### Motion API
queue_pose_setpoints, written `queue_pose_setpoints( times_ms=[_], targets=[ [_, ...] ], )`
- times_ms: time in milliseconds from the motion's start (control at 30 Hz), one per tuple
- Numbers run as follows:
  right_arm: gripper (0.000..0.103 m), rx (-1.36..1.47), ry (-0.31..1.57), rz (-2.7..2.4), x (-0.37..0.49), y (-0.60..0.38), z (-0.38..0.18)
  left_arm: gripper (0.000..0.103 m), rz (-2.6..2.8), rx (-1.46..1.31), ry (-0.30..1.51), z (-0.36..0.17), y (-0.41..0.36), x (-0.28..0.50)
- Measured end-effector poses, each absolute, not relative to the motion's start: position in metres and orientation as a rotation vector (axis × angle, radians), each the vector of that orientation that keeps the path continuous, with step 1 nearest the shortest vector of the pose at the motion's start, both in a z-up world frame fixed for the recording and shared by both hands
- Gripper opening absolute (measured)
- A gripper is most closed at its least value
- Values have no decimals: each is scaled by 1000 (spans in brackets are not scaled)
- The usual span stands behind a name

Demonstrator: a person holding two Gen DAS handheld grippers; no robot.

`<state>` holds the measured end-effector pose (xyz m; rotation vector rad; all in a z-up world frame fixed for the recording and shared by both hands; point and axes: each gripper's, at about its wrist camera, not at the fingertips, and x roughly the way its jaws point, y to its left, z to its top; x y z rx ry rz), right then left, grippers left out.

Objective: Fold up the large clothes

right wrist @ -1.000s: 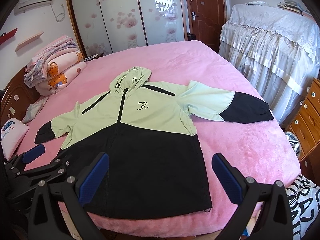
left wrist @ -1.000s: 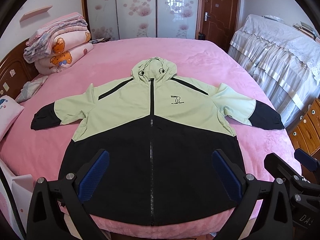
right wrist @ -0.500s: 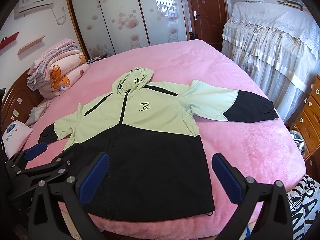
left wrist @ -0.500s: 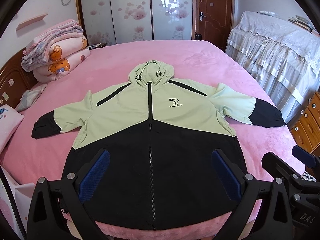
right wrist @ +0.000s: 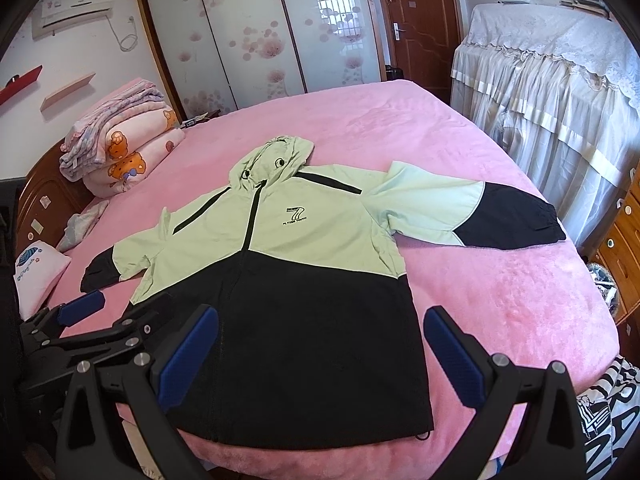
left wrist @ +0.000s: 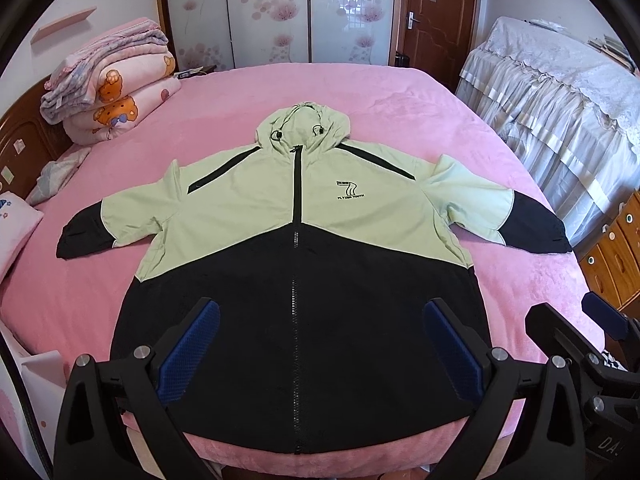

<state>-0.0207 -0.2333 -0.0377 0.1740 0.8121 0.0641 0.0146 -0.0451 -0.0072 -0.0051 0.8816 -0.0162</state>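
Note:
A hooded jacket point(left wrist: 296, 248), light green above and black below, lies flat and zipped on the pink bed point(left wrist: 400, 96), sleeves spread to both sides. It also shows in the right wrist view point(right wrist: 280, 272). My left gripper point(left wrist: 320, 344) is open and empty, held above the jacket's black hem. My right gripper point(right wrist: 320, 344) is open and empty, above the hem's right part. The right gripper shows at the right edge of the left wrist view point(left wrist: 592, 344). The left gripper shows at the left of the right wrist view point(right wrist: 100, 320).
Folded quilts point(left wrist: 112, 88) are stacked at the bed's far left by the headboard point(left wrist: 20, 148), with a pillow point(left wrist: 12, 220) nearby. A lace-covered piece of furniture point(left wrist: 560, 112) and wooden drawers point(left wrist: 616, 252) stand to the right. Sliding wardrobe doors point(left wrist: 272, 12) are behind.
Both grippers have moved slightly forward and up over the jacket's hem. The jacket has not moved, and both grippers stay open.

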Motion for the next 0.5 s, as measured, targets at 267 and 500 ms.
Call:
queue_pose_setpoints(
  times_ms=[267,500],
  targets=[
    [103,179,801,64,-14,-241,-35,101,-34,-39,899,-10,-52,24],
    [103,176,779,67,-5,-251,-28,101,-52,-39,901,-5,-64,38]
  ],
)
